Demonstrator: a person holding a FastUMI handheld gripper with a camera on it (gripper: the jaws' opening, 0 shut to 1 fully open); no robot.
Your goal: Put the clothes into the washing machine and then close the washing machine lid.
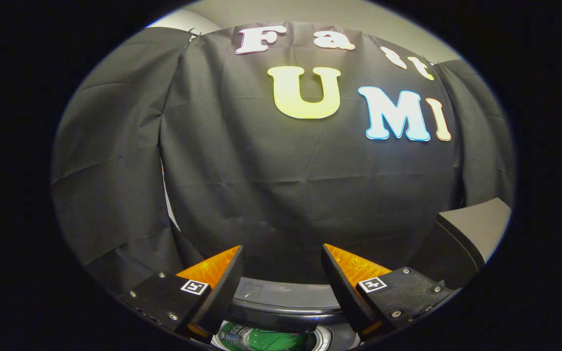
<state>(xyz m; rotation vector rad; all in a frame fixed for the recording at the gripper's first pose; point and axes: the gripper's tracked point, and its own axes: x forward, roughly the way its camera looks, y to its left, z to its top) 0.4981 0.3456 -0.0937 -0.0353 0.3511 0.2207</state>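
The gripper (pixel 282 273) is held with its fingers spread apart; nothing is gripped between them. Below and between the fingers, the washing machine (pixel 281 297) is seen from above, with its round opening at the near edge. Green fabric, taken to be the clothes (pixel 271 340), lies inside the drum, so loading is judged to be done or nearly done. To the right, a raised grey panel (pixel 476 226) is seen, probably the open lid. The lid is judged rigid and light on its hinge; it should be taken at its free edge. Any remaining fabric would be soft and limp, and is best pinched at a fold.
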